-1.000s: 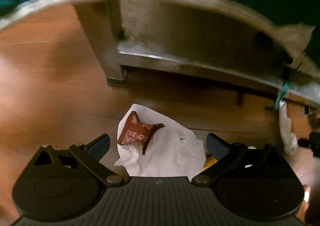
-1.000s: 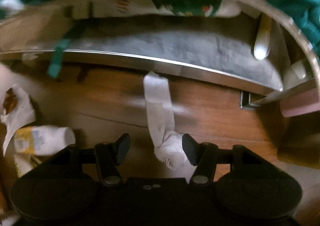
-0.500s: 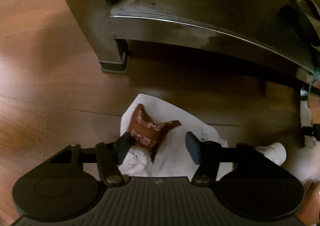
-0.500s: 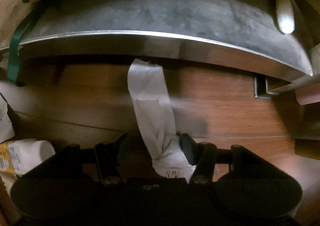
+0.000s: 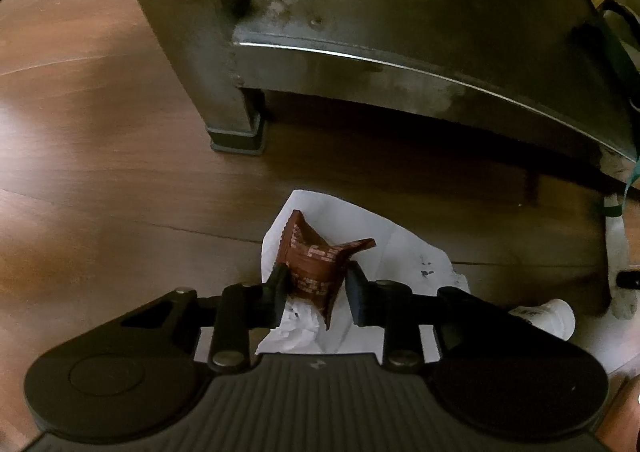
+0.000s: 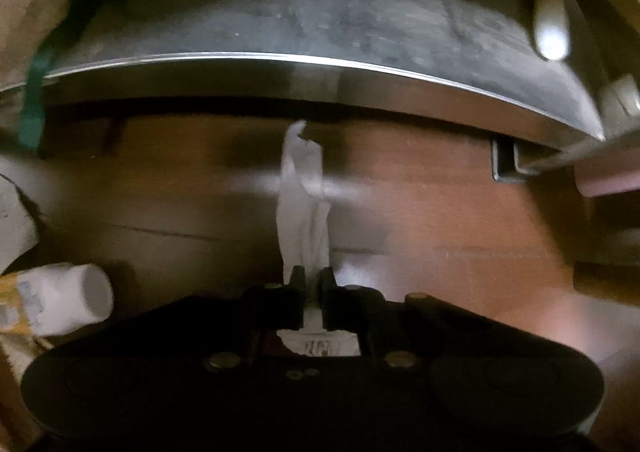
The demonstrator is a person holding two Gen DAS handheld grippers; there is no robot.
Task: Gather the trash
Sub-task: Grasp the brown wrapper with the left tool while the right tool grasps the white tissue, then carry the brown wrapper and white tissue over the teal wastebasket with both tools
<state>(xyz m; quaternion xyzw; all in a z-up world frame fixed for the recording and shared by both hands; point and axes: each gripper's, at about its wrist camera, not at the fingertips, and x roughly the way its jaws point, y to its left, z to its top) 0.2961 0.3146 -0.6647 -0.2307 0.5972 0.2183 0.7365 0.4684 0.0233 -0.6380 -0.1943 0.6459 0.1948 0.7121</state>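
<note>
A crumpled brown snack wrapper [image 5: 316,260] lies on a creased white paper sheet [image 5: 384,248] on the wooden floor. My left gripper [image 5: 316,284] points down over it, its jaws closing, and both pads touch the wrapper's sides. In the right wrist view, my right gripper [image 6: 311,280] is shut on the lower end of a long white paper strip [image 6: 302,203]. The strip stretches away from the fingers toward the metal edge, and its far end is curled.
A steel cabinet with a square leg [image 5: 224,91] and a low front edge [image 6: 280,63] stands just beyond both pieces of trash. A small white bottle with a yellow label [image 6: 68,298] lies on the floor at the left. A green strap [image 6: 34,99] hangs down.
The left gripper came down over the wrapper and its jaws closed in from wide apart to the wrapper's sides. The right jaws closed on the paper strip, which now looks narrower and bunched.
</note>
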